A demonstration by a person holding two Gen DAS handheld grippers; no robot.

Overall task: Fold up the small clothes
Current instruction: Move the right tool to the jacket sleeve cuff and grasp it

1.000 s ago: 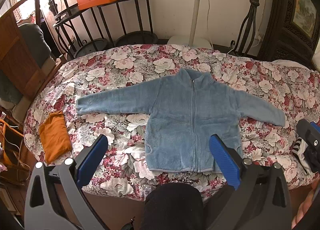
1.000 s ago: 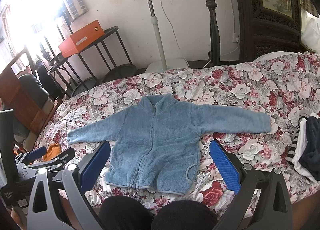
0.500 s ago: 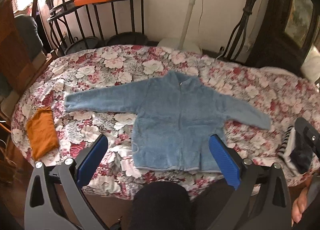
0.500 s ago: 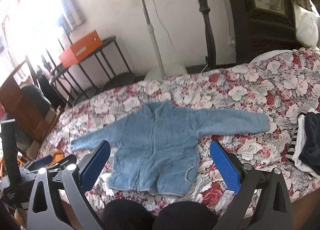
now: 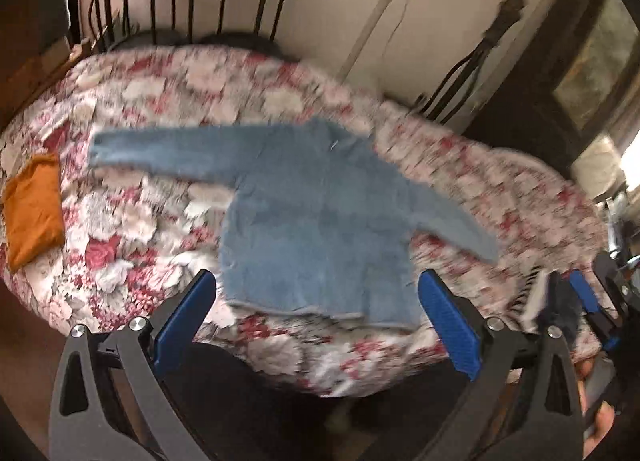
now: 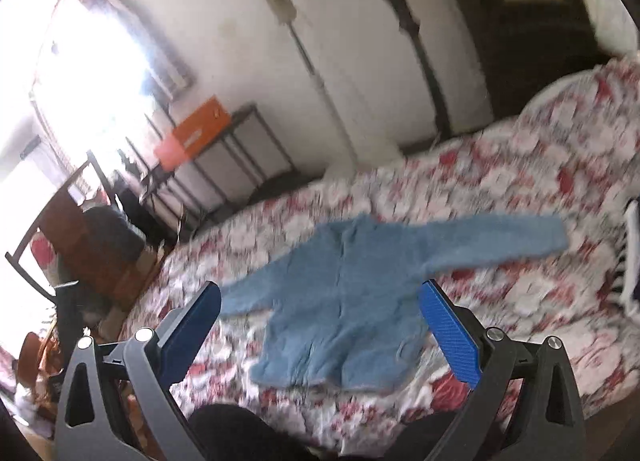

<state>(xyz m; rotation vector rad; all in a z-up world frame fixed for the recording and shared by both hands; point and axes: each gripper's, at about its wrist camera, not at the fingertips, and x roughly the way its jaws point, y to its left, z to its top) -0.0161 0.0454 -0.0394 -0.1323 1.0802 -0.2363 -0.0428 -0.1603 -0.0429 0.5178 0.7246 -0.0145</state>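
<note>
A small light-blue fleece jacket (image 5: pixel 316 217) lies flat, front up, sleeves spread, on the floral bedspread (image 5: pixel 168 101); it also shows in the right wrist view (image 6: pixel 352 301). My left gripper (image 5: pixel 316 317) is open and empty, held above the jacket's hem at the bed's near edge. My right gripper (image 6: pixel 320 325) is open and empty, also above the hem and apart from the cloth. Both views are motion-blurred.
A folded orange cloth (image 5: pixel 34 205) lies at the bed's left end. A striped and dark pile of clothes (image 5: pixel 556 301) lies at the right end. A metal shelf with an orange box (image 6: pixel 192 137), a fan stand (image 6: pixel 320 81) and a dark headboard stand behind the bed.
Both grippers have swung and tilted, so the bed and jacket now look slanted and blurred. The jacket has not moved. Both grippers stay open.
</note>
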